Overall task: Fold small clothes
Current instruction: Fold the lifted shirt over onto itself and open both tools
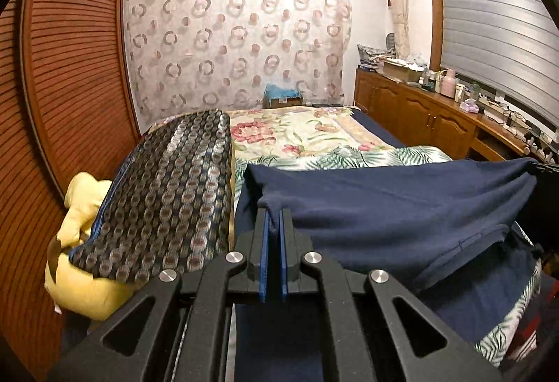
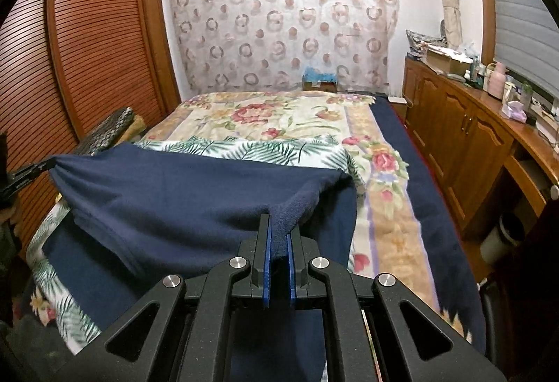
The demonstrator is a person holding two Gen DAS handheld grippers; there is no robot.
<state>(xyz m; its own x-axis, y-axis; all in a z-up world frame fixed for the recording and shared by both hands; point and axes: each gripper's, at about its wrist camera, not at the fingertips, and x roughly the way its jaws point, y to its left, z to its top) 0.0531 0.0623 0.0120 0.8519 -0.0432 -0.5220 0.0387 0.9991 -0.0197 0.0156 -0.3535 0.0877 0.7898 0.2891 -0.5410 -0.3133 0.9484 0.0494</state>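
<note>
I've got the navy garment (image 1: 384, 207) lifted off the bed and stretched between both tools, so I'd call this early-to-mid fold: pickup done, no crease set down yet that I can see. My left gripper (image 1: 273, 218) has its blue-padded fingers nearly closed, pinching one corner of the cloth; in the right wrist view the right gripper (image 2: 278, 232) is likewise almost shut with a bunched edge of the same fabric wedged between its pads. The cloth spans between them, sagging in the middle, with a stitched hem (image 1: 464, 244) hanging loose underneath (can't tell if it's a shirt or shorts, too rumpled). Below it sits the palm-leaf sheet (image 2: 265, 149) on the floral bedspread (image 2: 279, 116), which looks like the folding surface. A patterned cushion (image 1: 167, 193) and a yellow plush toy (image 1: 84, 242) lie just beside my left side, near enough to snag. Still left, as I judge it: carry the held edge over, lay it flat, then do the cross folds and smooth it out.
</note>
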